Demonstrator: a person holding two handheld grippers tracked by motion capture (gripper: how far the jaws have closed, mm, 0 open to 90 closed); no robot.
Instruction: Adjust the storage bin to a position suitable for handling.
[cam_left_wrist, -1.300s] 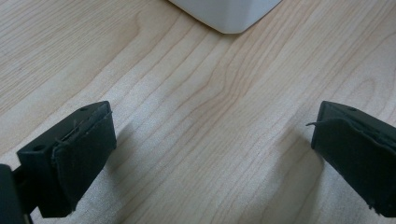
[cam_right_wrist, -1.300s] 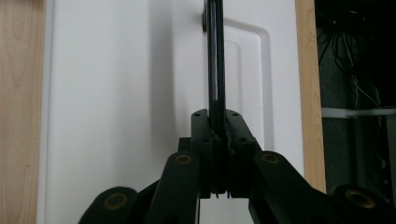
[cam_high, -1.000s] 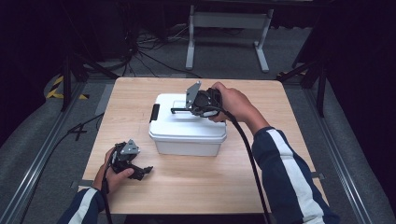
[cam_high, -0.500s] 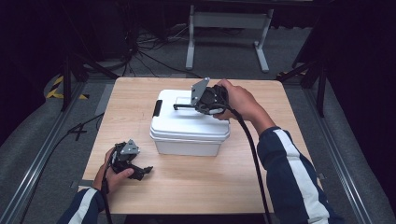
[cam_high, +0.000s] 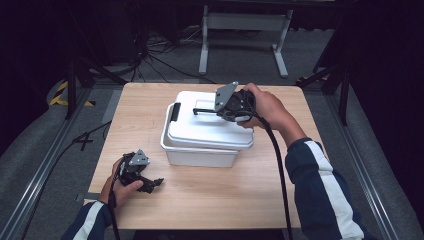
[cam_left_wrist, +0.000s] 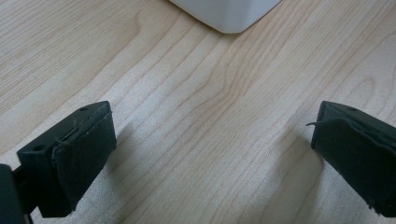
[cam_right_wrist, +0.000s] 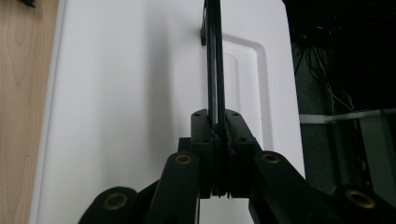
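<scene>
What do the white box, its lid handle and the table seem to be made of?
Box: likely plastic, smooth matte white with rounded moulded corners. Handle: probably plastic too, thin, black, slightly glossy. Table: pale wood or wood-look laminate, with visible grain lines; which one is unclear.

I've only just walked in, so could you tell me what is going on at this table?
A person is lifting the lid off a white storage box. The right tool is shut on the lid's black handle, and the lid sits raised and askew. The left tool rests open on the wooden table.
</scene>
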